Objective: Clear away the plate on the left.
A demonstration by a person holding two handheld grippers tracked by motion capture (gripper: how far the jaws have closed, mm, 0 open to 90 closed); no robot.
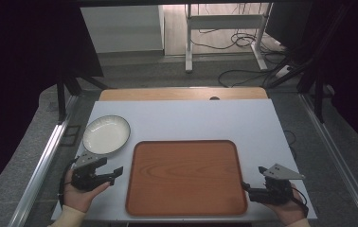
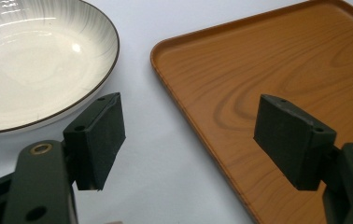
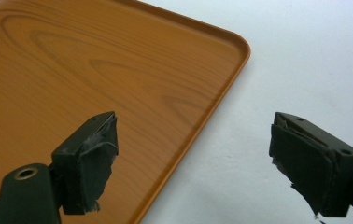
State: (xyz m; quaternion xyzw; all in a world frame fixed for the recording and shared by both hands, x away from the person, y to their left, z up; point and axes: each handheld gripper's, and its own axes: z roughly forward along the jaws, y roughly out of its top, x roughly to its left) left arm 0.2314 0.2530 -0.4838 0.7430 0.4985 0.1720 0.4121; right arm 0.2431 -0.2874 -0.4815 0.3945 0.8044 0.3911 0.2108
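A wood-grain tray (image 1: 185,176) lies empty on the white table, near its front edge. A white bowl with a dark rim (image 1: 106,134) stands at the tray's far left corner. My left gripper (image 1: 114,173) is held just left of the tray, below the bowl, open with nothing between its jaws. In the left gripper view the bowl (image 2: 34,56) is up left and the tray (image 2: 277,74) to the right, my left gripper (image 2: 198,140) open over bare table. My right gripper (image 1: 250,184) sits at the tray's front right corner, open and empty. The right gripper view has the tray (image 3: 95,70) corner under my right gripper (image 3: 193,158).
The white table top (image 1: 191,118) extends behind the tray. A wooden strip (image 1: 182,93) runs along its far edge. Metal rails (image 1: 44,156) flank the table on both sides. Cables (image 1: 243,42) and a stand's legs lie on the floor beyond.
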